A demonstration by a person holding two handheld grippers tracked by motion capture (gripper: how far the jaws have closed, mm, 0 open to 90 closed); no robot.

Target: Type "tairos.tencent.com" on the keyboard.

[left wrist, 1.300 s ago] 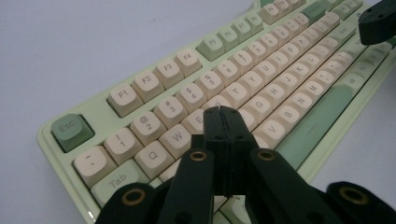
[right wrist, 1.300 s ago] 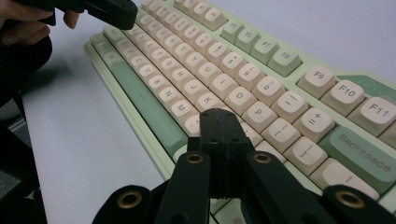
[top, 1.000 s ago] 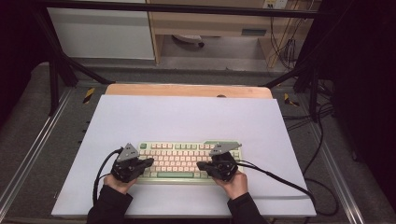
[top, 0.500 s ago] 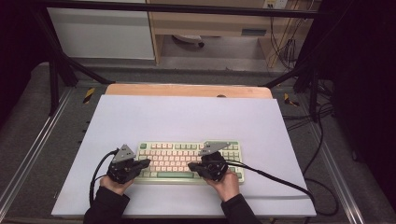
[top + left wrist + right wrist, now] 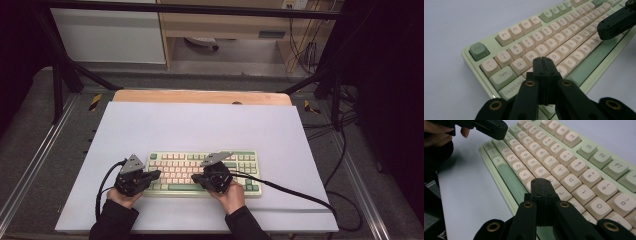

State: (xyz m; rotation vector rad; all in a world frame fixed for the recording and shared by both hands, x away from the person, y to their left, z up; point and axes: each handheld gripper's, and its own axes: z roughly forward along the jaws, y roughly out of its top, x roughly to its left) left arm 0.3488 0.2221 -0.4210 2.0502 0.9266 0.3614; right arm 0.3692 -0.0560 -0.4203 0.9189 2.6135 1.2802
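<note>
keyboard (image 5: 202,172): laid on table (image 5: 200,125), near edge
left gripper (image 5: 543,65): jaws closed, empty, held over A/S keys
right gripper (image 5: 541,186): jaws closed, empty, held over H/N keys

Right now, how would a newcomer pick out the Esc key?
Find the pale green keyboard on the white table sheet. The Esc key sits alone at its far-left corner, darker green than the cream number keys beside it.

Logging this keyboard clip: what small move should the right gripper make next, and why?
Probably a short press straight down. The right gripper is shut, its tip poised over the keyboard around the H and J keys, so it looks set to tap one.
</note>
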